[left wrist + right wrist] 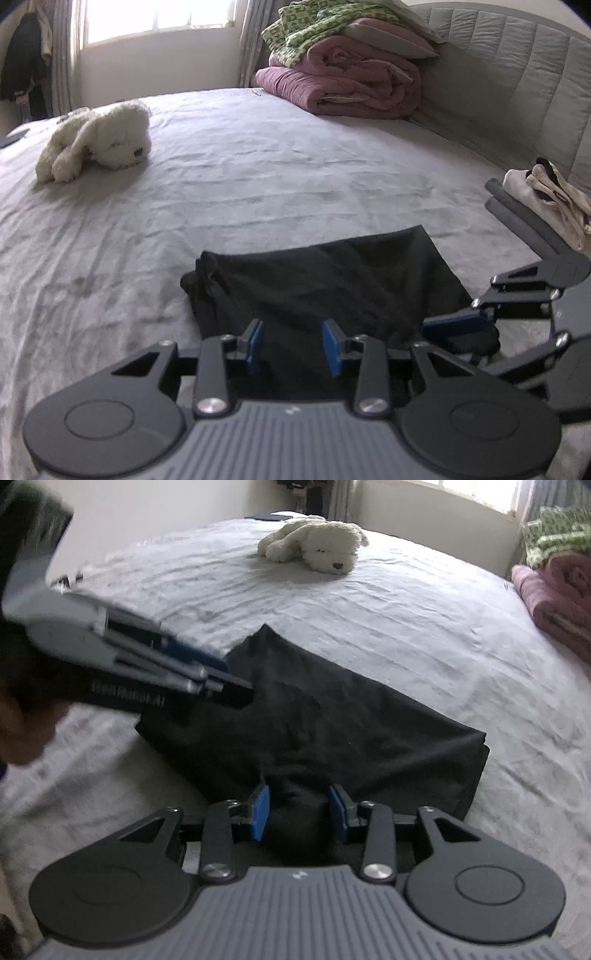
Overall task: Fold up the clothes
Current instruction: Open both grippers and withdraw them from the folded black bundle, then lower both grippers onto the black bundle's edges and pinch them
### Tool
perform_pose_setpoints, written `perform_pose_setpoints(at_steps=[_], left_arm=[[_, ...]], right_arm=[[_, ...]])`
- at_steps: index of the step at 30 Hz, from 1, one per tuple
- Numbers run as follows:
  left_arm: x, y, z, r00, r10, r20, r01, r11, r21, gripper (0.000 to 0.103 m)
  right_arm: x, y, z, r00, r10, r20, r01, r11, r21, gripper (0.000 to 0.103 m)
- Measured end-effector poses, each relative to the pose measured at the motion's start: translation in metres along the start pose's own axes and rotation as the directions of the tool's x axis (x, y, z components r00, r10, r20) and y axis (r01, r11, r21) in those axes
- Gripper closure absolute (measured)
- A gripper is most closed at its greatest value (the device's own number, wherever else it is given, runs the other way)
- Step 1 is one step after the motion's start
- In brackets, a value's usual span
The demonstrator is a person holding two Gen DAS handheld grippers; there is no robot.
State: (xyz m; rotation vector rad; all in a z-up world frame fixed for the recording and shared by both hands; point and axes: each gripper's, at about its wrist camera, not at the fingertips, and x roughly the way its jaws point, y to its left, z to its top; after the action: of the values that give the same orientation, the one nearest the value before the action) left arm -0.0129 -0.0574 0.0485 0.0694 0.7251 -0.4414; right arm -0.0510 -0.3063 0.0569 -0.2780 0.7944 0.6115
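two grippers sit at the near edge of the black garment (325, 284) on your bed (258, 166). your left gripper (293, 345) has its blue pads partly apart with dark cloth between them; whether they pinch it, you cannot tell. your right gripper (299, 814) looks the same, jaws half-spread over a bunched fold, grip unclear. the garment lies folded flat on the pale sheet. farther off rest a white plush dog (99, 140), stacked quilts (343, 74) by the headboard, and folded clothes (543, 199).
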Motion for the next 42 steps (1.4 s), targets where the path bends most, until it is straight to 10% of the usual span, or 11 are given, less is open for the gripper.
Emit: perform_pose_setpoints(at_steps=[6, 12, 42], left_arm=[[-0.01, -0.011, -0.01, 1.0, -0.012, 0.012, 0.011, 0.999, 0.053, 0.067], [-0.004, -0.022, -0.019, 1.0, -0.009, -0.006, 0.01, 0.993, 0.114, 0.068], [-0.013, -0.037, -0.024, 0.999, -0.044, 0.018, 0.04, 0.983, 0.181, 0.066]], right_arm=[[-0.012, -0.003, -0.001, 1.0, 0.011, 0.007, -0.011, 1.0, 0.002, 0.063], [-0.013, 0.001, -0.003, 0.998, 0.053, -0.014, -0.054, 0.998, -0.015, 0.086], [-0.012, 0.009, -0.008, 0.999, 0.053, 0.008, -0.053, 0.998, -0.046, 0.084]])
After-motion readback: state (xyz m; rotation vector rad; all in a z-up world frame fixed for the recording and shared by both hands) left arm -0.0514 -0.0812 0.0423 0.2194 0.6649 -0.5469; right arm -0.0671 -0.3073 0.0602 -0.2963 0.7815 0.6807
